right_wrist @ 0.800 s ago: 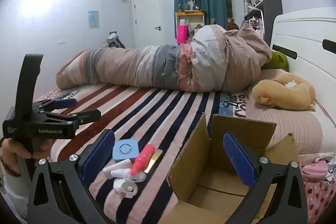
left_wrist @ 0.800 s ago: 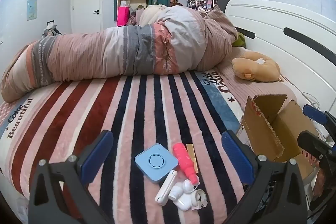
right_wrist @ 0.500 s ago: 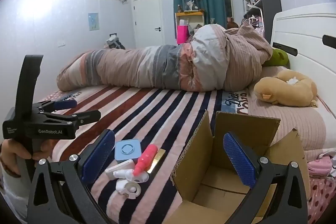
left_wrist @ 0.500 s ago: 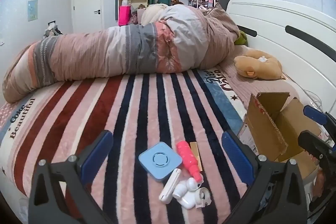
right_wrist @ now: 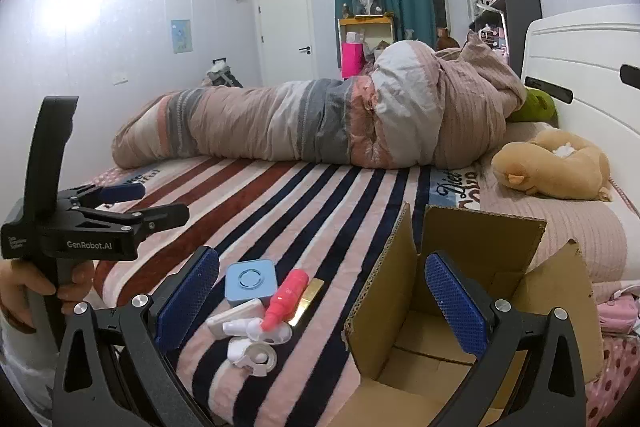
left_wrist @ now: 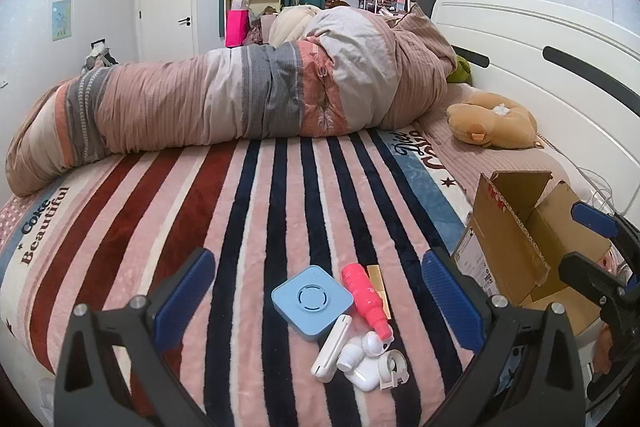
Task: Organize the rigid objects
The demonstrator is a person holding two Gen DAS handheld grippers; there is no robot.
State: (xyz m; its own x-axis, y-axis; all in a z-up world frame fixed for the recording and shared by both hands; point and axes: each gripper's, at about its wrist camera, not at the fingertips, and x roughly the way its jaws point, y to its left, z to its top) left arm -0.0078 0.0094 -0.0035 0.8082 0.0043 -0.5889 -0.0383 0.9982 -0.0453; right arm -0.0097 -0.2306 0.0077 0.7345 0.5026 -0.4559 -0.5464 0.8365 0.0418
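On the bed, our left hand-held gripper (left_wrist: 318, 293) and right hand-held gripper (right_wrist: 320, 289) gape empty; the crowded pink bottle (left_wrist: 365, 294) could roll away.

Both views low over bed (left_wrist: 280, 195) — sharing box (right_wrist: 472, 267); clutter.

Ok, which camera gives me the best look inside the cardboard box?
The right wrist view. It looks down into the open cardboard box, showing its inner walls and bottom flaps, apparently nothing inside. The left wrist view catches the same box side-on at the frame's right edge, mostly its outer wall and raised flaps, with little of the interior.
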